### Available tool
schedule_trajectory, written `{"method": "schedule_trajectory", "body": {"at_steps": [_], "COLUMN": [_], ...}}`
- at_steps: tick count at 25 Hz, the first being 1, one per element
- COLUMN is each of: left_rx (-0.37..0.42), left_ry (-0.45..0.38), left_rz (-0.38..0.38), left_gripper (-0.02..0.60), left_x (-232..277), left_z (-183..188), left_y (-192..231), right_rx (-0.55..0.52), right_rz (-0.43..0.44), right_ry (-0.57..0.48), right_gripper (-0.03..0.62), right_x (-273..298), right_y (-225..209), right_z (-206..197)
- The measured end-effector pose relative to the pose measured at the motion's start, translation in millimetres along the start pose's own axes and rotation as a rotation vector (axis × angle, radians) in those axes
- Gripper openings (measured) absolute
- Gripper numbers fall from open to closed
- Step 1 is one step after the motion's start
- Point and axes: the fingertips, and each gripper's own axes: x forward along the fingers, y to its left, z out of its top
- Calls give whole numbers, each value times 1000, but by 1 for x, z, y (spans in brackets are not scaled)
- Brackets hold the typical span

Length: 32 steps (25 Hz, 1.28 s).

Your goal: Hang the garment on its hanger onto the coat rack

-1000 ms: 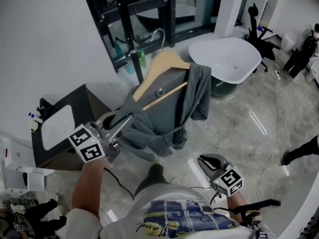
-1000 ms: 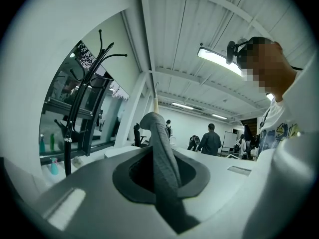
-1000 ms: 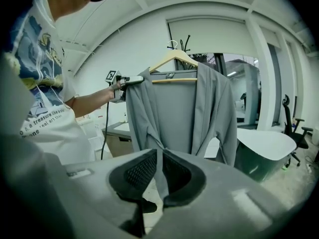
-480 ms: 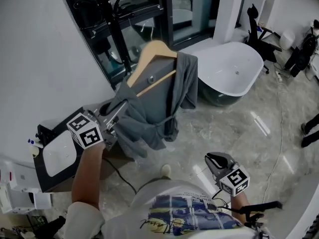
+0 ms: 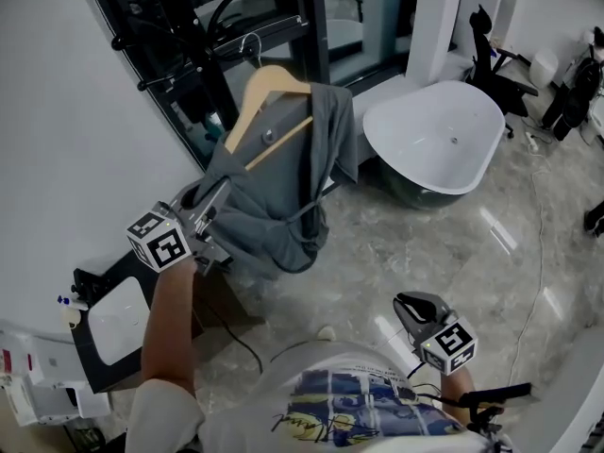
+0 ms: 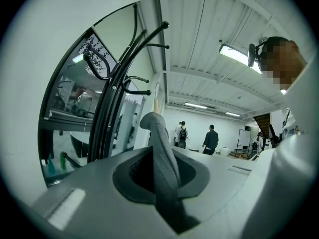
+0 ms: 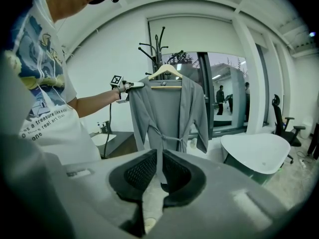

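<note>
A grey robe (image 5: 283, 182) hangs on a wooden hanger (image 5: 267, 92), lifted close to the black coat rack (image 5: 156, 41). The hanger's metal hook (image 5: 251, 45) is beside the rack's arms; I cannot tell if it touches. My left gripper (image 5: 215, 204) is shut on the robe's shoulder at the hanger's end. In the left gripper view, grey fabric (image 6: 162, 153) is pinched in the jaws and the rack (image 6: 117, 88) rises just ahead. My right gripper (image 5: 408, 302) hangs low by my side, shut and empty. The right gripper view shows the robe (image 7: 167, 108), hanger (image 7: 167, 73) and rack (image 7: 157, 46).
A white bathtub (image 5: 444, 135) stands to the right of the rack, before dark-framed glass doors (image 5: 311, 17). A dark cabinet with a white basin (image 5: 113, 314) is at lower left. A black office chair (image 5: 486, 50) is behind the tub. People (image 6: 210, 138) stand far off.
My left gripper has carried the hanger and robe up and to the left, toward the coat rack; its hook now sits among the rack's arms. The right gripper has barely moved.
</note>
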Motion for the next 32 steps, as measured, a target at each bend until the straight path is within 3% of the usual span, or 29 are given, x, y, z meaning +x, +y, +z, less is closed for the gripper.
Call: {"method": "schedule_trajectory", "body": {"at_steps": [18,32], "left_rx": [7,88], "left_ry": [15,47], "left_rz": [66,151], "left_gripper": [40,51], "left_x": [-7,-8], "left_z": [-39,-54], "left_y": [45,78], "right_rx": [-21,-27], "right_rz": [5,13], "right_ry": [67,84], "right_gripper": [37,37], "right_x": [31,28], "right_y": [-2,1], "right_z": [-11,-15]}}
